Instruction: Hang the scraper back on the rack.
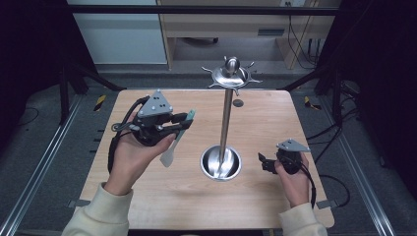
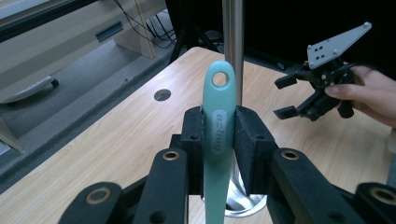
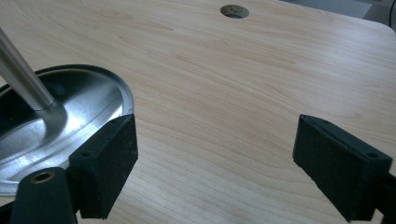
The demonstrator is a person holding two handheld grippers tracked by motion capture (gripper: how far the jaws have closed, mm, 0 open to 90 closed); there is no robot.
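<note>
Left tongs (image 2: 218, 135) clamp the teal spatula (image 2: 217, 140) mid-handle above the surface (image 1: 147, 196); right tongs (image 3: 215, 163) idle open. Best lift it, line its hanging hole (image 2: 220, 79) onto a rack hook (image 1: 252, 80).

Grey floor (image 1: 44, 162) — wooden cabinet (image 1: 231, 24) behind

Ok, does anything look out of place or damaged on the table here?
Nothing stands out. The metal stand is upright on the table, the left gripper holds the teal utensil squarely, and the right gripper is open.
</note>
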